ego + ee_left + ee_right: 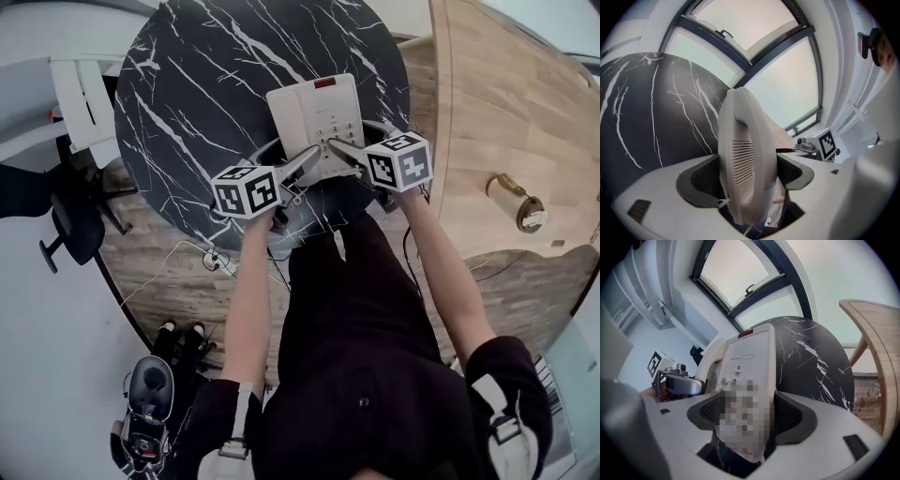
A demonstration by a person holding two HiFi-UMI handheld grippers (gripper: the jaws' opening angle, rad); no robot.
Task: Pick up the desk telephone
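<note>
Nearest, the left gripper (302, 167) has its jaws pressed onto the white handset (745, 154). The right gripper (343, 150) has its jaws clamped on the keypad end of the phone (317, 112), at the near edge of the black marble tabletop (187, 84).

Black marble surface (187, 94) is bare from 8 through 12 to 2 o'clock of the desk telephone (314, 112), so there is open passage over that whole arc. From 5 to 7 o'clock the way is blocked: left gripper (307, 157) and right gripper (339, 148) have jaws closed on the telephone, with the person's torso behind them. A wooden counter (506, 103) stands close beside the rim at 3 o'clock, and a white slatted frame (80, 98) stands off the rim at 9.
</note>
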